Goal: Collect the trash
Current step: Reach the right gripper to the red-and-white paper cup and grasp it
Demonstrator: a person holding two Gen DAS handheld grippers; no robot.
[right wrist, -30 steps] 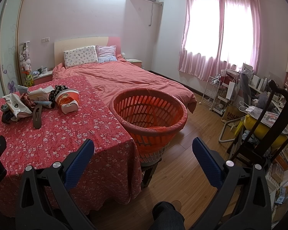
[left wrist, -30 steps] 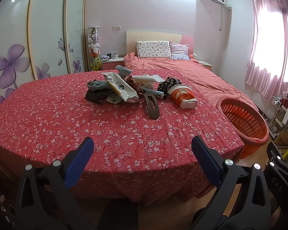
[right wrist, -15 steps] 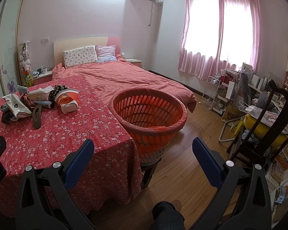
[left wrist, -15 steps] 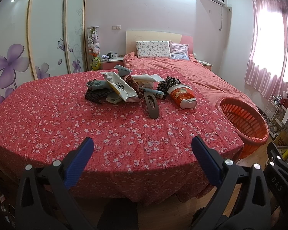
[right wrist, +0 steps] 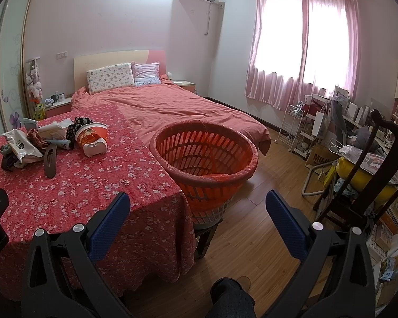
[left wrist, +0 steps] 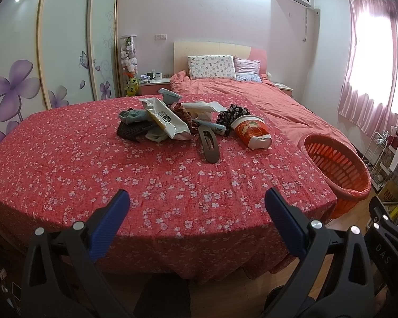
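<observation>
Both grippers, left gripper (left wrist: pixel 197 206) and right gripper (right wrist: pixel 198 206), fingers spread and holding nothing; trash pile (left wrist: pixel 172 122) toward bench (left wrist: pixel 66 164) far edge; orange basket (right wrist: pixel 207 153) beside its right edge.

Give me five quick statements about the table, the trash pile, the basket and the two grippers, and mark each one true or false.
1. Both grippers are open and hold nothing. True: the left gripper and the right gripper show spread fingers with nothing between them.
2. The red paper cup stands upright. False: it lies on its side on the tablecloth.
3. The orange basket sits beside the table, not on it. True.
4. The basket is full of trash. False: only its liner shows inside.
5. The brown hair clip lies on the bed. False: it lies on the table, at the near edge of the trash pile.
</observation>
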